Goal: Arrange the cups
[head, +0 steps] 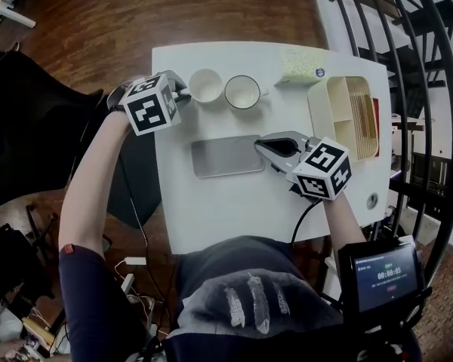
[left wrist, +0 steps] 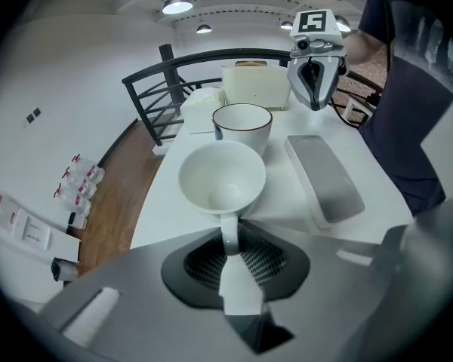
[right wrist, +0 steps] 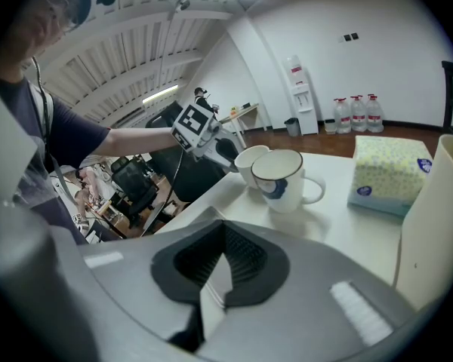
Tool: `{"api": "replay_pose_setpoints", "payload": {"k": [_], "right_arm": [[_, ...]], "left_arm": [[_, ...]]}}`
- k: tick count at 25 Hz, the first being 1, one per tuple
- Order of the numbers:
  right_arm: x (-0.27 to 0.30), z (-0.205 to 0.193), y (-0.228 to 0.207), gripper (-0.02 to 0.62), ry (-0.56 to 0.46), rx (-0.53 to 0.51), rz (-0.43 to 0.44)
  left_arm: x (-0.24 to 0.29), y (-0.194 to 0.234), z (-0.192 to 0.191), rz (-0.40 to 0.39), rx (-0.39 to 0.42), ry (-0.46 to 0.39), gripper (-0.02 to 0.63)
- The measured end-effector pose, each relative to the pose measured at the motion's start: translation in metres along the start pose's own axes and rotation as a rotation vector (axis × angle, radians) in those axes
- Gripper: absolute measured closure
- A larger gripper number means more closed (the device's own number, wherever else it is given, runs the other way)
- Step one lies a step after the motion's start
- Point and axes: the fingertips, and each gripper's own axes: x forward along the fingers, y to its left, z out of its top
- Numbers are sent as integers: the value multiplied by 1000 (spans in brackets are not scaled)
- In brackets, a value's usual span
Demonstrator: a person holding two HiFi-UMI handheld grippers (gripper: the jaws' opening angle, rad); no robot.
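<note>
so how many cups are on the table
2. A plain white cup stands at the far left of the table, its handle in the left gripper; a dark-rimmed cup stands just right of it. No others visible.

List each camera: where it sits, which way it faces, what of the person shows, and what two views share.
Head view: on the person's head, facing steeply down at the white table; both forearms, left tongs and right tongs show.
Left gripper view: on the left tongs, facing the plain cup, whose handle they clamp; the right tongs and torso show beyond.
Right gripper view: on the shut right tongs, facing the dark-rimmed mug; the left arm shows beyond.
Shared: both gripper views show both cups, from opposite ends.
</note>
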Motion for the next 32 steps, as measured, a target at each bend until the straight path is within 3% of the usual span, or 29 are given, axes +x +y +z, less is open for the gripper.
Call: {"api": "replay_pose_setpoints", "payload": {"k": [4, 9, 18, 32], "right_arm": [[-1, -1, -1, 591, -6, 5, -7], [-1, 1, 0, 591, -11, 0, -6], [-8, 3, -2, 591, -29, 7, -16], [-31, 3, 2, 591, -67, -12, -35]], "left_arm": [[-2, -4, 1, 31, 24, -8, 549], [-6, -12, -3, 11, -60, -54, 549], [-34, -18, 4, 37, -129, -159, 549], [-109, -53, 48, 119, -55, -263, 549]]}}
